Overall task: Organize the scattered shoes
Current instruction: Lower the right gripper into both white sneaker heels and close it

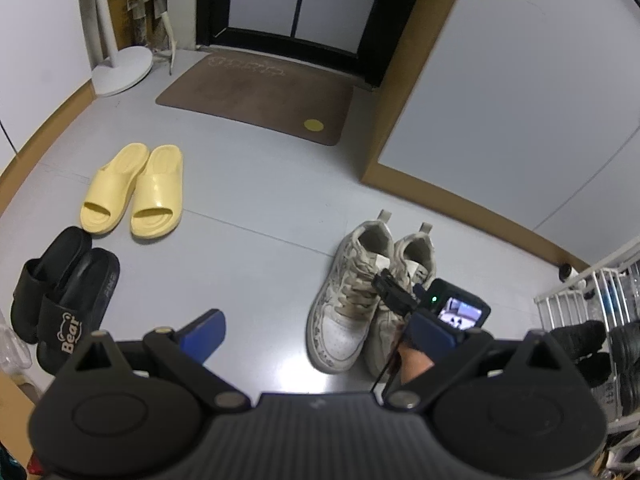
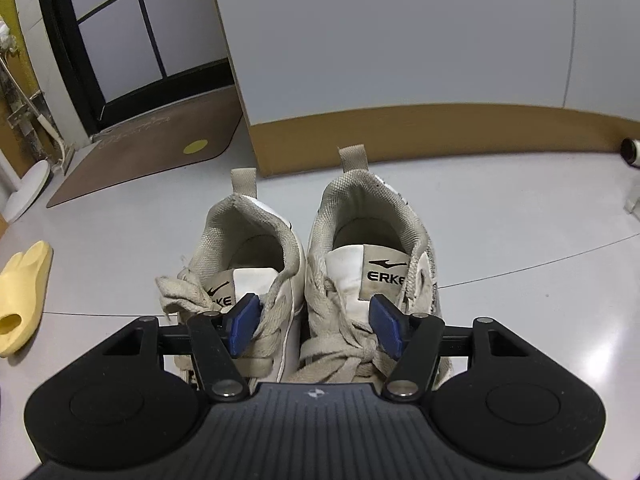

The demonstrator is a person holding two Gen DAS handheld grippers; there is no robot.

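On a grey floor, the right gripper hovers with jaws apart over the laces of two white sneakers standing side by side, apparently lining up a grasp that next calls for lowering and closing, while the left gripper waits open above bare floor.

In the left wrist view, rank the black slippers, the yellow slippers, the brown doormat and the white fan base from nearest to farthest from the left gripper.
From the left gripper, which is open:
1. Black slippers, on the floor at its left.
2. Yellow slippers, farther ahead on the left.
3. Brown doormat, before the door, and the white fan base, in the far left corner: too close to call.
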